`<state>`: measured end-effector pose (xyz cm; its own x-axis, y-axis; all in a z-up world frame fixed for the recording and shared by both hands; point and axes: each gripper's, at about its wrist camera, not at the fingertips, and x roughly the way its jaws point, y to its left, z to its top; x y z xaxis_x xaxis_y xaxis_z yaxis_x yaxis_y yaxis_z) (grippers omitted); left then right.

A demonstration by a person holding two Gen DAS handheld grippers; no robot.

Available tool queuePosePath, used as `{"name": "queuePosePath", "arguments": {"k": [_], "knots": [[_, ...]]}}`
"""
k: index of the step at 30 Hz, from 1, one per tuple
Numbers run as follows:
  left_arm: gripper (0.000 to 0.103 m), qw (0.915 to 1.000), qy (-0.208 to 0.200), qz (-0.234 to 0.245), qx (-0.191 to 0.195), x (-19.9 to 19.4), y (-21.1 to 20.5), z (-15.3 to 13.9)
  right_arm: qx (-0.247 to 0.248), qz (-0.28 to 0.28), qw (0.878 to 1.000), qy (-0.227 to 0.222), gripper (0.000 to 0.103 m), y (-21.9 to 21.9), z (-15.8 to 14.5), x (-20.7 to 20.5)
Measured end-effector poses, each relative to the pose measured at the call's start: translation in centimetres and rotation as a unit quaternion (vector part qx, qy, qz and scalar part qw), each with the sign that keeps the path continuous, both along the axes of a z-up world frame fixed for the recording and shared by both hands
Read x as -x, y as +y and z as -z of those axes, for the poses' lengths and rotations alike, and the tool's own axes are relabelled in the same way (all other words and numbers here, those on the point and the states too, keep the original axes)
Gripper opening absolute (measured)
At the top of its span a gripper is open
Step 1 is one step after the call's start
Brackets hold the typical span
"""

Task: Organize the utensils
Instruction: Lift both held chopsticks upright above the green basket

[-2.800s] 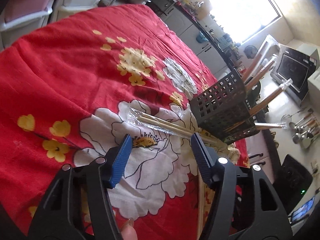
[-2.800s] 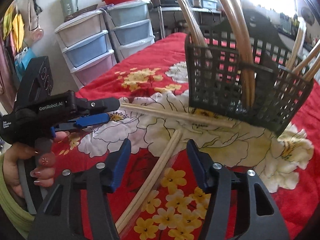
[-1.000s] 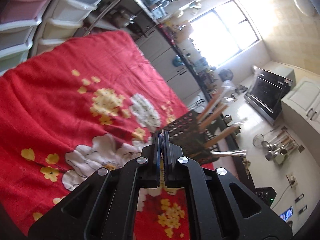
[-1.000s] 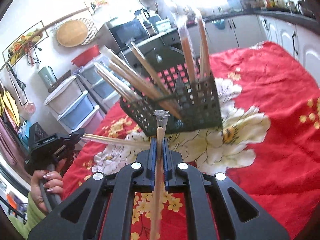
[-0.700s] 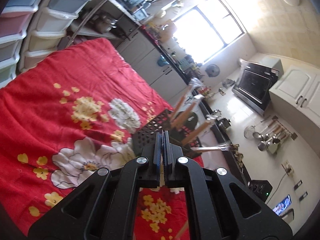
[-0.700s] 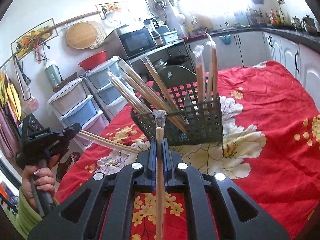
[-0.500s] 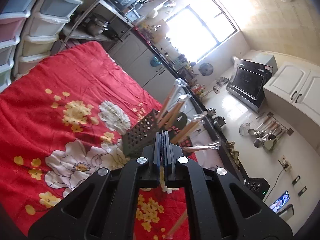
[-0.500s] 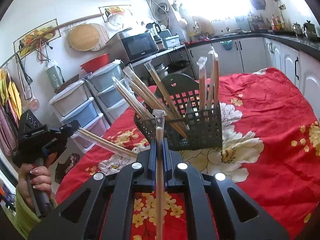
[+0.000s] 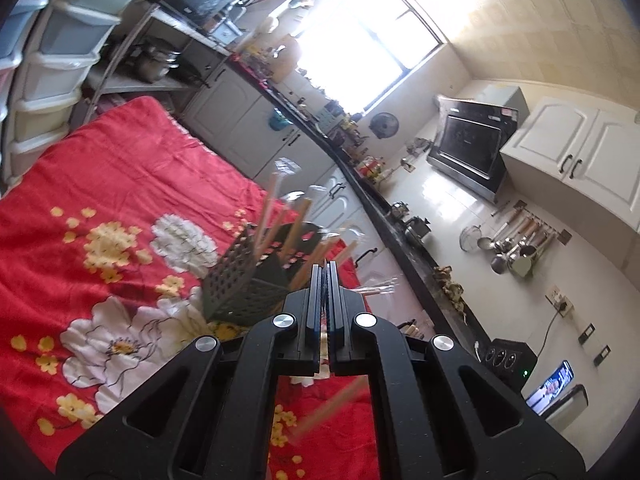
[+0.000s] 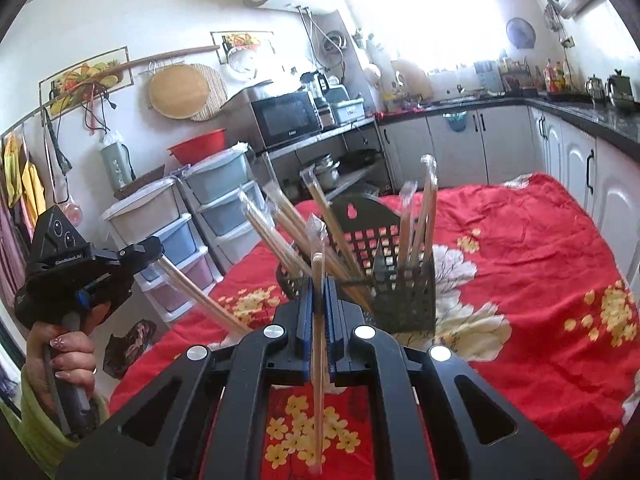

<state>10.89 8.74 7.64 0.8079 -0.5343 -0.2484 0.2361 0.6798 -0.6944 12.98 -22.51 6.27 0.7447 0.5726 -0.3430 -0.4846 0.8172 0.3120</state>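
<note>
A dark perforated basket (image 9: 244,284) (image 10: 404,300) stands on the red floral cloth (image 9: 100,168) (image 10: 540,280), with several wrapped chopstick pairs leaning in it. My left gripper (image 9: 325,269) is shut on a wrapped chopstick pair (image 9: 332,402) that slants down blurred beneath the jaws. The right wrist view shows the same left gripper (image 10: 150,250) up at the left, its chopstick pair (image 10: 200,298) angling down to the right. My right gripper (image 10: 317,280) is shut on another wrapped chopstick pair (image 10: 317,360), held nearly upright just in front of the basket.
A dark chair back (image 10: 356,212) rises behind the basket. Stacked plastic drawers (image 10: 168,232) stand past the table's far left edge and kitchen cabinets (image 10: 560,152) along the right. A hand (image 10: 68,354) in a green sleeve grips the left tool's handle.
Both grippers have risen with their chopstick pairs held fast. The basket now sits lower and farther off in both views, and the left gripper has rolled somewhat.
</note>
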Motion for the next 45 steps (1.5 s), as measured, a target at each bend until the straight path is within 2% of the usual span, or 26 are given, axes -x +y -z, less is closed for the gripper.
{"name": "queuePosePath", "arguments": {"k": [14,21,30,45], "knots": [[0.000,0.9984,-0.038,0.041,-0.005,-1.4,-3.6,-3.4,-0.009,0.019,0.998,-0.053,0.006,-1.1,-3.5,0.1],[0.000,0.9970,-0.053,0.057,0.005,-2.8,-5.2,-5.3,-0.012,0.035,0.996,-0.085,0.006,-1.8,-5.5,0.1],[0.000,0.9962,-0.070,0.053,0.003,-5.5,-7.0,-8.4,0.000,0.050,0.991,-0.128,0.006,-1.7,-8.2,-0.7],[0.000,0.9940,-0.098,0.048,-0.012,-8.9,-8.9,-11.7,0.019,0.068,0.976,-0.206,0.006,-0.8,-11.8,-2.7]]}}
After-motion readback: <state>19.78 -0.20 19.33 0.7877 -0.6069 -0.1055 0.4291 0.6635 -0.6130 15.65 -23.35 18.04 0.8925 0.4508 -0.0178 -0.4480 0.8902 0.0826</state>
